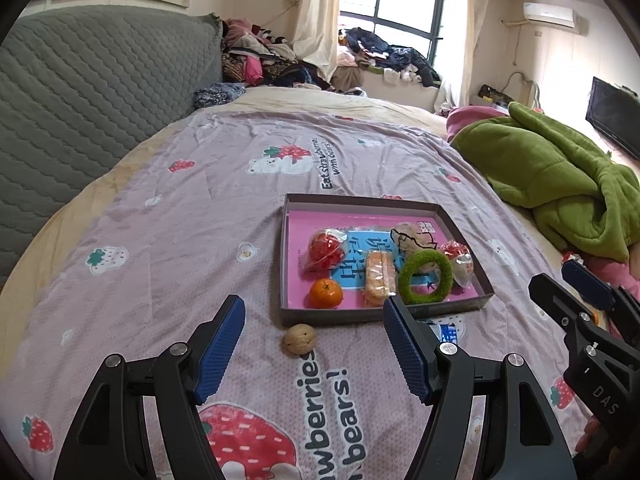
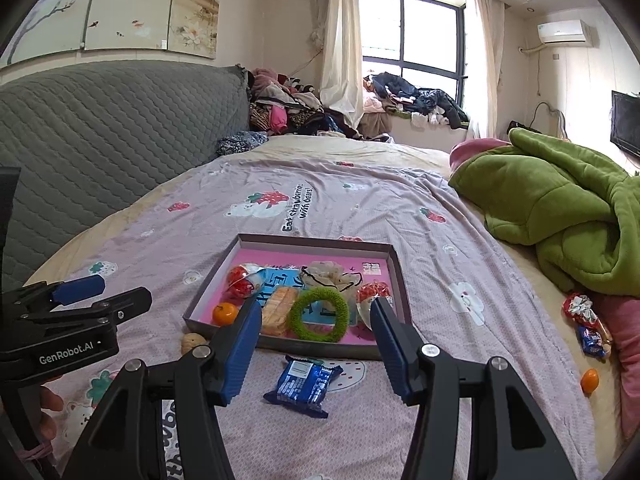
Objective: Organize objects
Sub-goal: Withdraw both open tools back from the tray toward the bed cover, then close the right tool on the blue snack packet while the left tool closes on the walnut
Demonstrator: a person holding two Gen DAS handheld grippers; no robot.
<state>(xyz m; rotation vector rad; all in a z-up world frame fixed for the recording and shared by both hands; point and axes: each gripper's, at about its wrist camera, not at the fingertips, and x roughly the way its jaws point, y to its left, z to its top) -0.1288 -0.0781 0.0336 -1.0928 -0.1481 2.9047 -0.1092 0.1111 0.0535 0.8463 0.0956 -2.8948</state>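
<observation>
A shallow box with a pink floor (image 1: 294, 240) (image 2: 394, 280) lies on the bed. It holds a green ring (image 1: 426, 277) (image 2: 318, 315), a small orange (image 1: 325, 293) (image 2: 225, 314), a wrapped biscuit pack (image 1: 378, 278) (image 2: 276, 310), red-wrapped sweets (image 1: 325, 250) and a pale pouch (image 1: 412, 236). A walnut (image 1: 300, 339) (image 2: 193, 343) lies just in front of the box. A blue snack packet (image 2: 302, 384) lies in front of it too. My left gripper (image 1: 314, 350) is open over the walnut. My right gripper (image 2: 316, 354) is open above the blue packet.
A green blanket (image 2: 560, 220) is heaped on the bed's right side. Beside it lie a red-wrapped sweet (image 2: 580, 309), a blue packet (image 2: 593, 340) and a small orange (image 2: 590, 380). A grey quilted headboard (image 1: 80, 92) stands at the left. Clothes are piled by the window (image 2: 412, 96).
</observation>
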